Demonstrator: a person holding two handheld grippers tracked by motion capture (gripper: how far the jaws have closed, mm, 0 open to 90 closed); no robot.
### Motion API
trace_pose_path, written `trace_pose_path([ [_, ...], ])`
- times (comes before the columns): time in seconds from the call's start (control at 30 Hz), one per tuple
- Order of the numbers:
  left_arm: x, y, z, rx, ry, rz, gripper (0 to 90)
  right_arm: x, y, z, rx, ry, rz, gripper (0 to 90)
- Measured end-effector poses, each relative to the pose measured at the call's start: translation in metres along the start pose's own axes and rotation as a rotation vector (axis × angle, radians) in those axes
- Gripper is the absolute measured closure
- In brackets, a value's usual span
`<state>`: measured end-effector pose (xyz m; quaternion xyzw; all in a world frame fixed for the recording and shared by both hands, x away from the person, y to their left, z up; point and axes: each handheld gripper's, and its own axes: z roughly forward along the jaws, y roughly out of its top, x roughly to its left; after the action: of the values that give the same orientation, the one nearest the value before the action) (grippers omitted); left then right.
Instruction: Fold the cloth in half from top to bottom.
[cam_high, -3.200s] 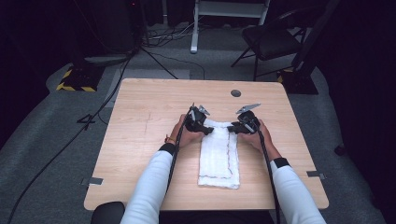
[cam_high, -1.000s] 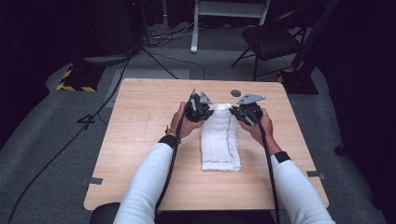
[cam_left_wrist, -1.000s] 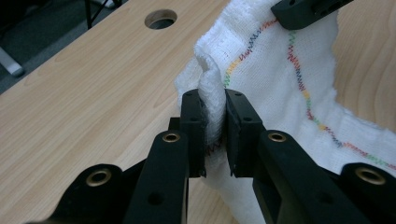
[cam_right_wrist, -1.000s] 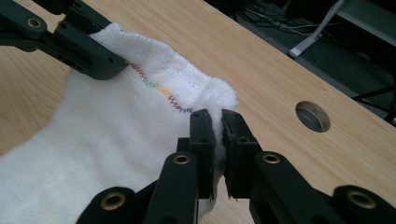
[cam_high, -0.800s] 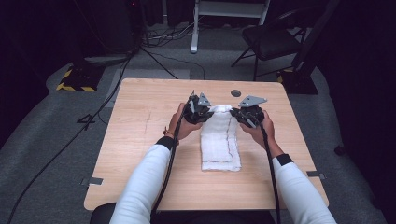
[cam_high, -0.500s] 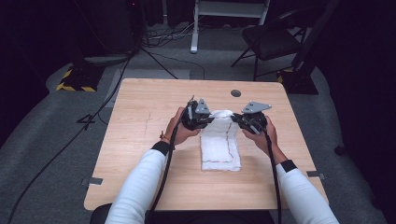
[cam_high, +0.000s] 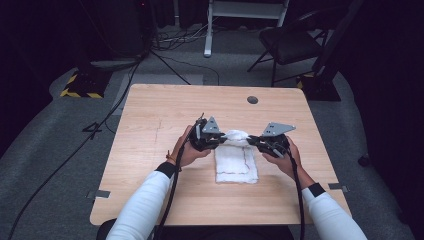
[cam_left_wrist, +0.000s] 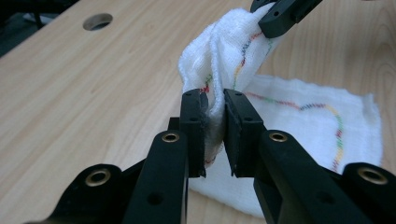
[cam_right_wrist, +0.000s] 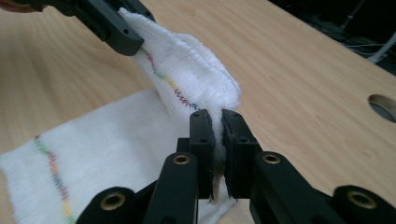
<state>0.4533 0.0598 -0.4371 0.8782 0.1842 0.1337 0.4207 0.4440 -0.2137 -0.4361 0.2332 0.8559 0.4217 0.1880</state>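
Note:
A white towel (cam_high: 236, 161) with a coloured stitched line lies on the wooden table (cam_high: 165, 110), its far edge lifted and folded back toward me. My left gripper (cam_high: 218, 140) is shut on the towel's (cam_left_wrist: 280, 112) far left corner; cloth is pinched between its pads (cam_left_wrist: 194, 128). My right gripper (cam_high: 252, 141) is shut on the far right corner, and the towel (cam_right_wrist: 196, 79) bulges up from its jaws. In the left gripper view the right gripper (cam_left_wrist: 280, 16) shows at the top, and in the right gripper view the left gripper (cam_right_wrist: 112, 25) shows at the upper left.
A round cable hole (cam_high: 252, 100) sits in the table near its far right. A chair (cam_high: 292, 45) and a white stand (cam_high: 240, 15) are on the floor beyond the table. Cables (cam_high: 120, 100) run across the floor at the left.
Both grippers have carried the towel's far edge toward me. The towel's flat part has become shorter as the lifted edge folds over it.

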Motion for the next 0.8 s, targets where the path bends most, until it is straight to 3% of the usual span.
trace_pose_path([
  [0.17,-0.007,-0.007,-0.003,-0.003,-0.031,-0.005,80.3,0.01,-0.006,-0.006,0.008,0.044,-0.022,83.5],
  [0.33,-0.017,-0.009,-0.008,-0.004,-0.048,0.02,81.4,0.015,-0.011,-0.012,0.009,0.078,-0.022,83.5],
  [0.5,-0.036,-0.014,-0.011,0.024,-0.084,0.071,81.6,0.022,-0.021,-0.018,0.031,0.128,-0.043,83.3],
  [0.63,-0.045,-0.016,-0.014,0.037,-0.087,0.093,81.8,0.026,-0.026,-0.022,0.036,0.144,-0.044,83.1],
  [0.8,-0.056,-0.023,-0.017,0.048,-0.122,0.119,81.8,0.035,-0.034,-0.025,0.033,0.14,-0.061,82.3],
])
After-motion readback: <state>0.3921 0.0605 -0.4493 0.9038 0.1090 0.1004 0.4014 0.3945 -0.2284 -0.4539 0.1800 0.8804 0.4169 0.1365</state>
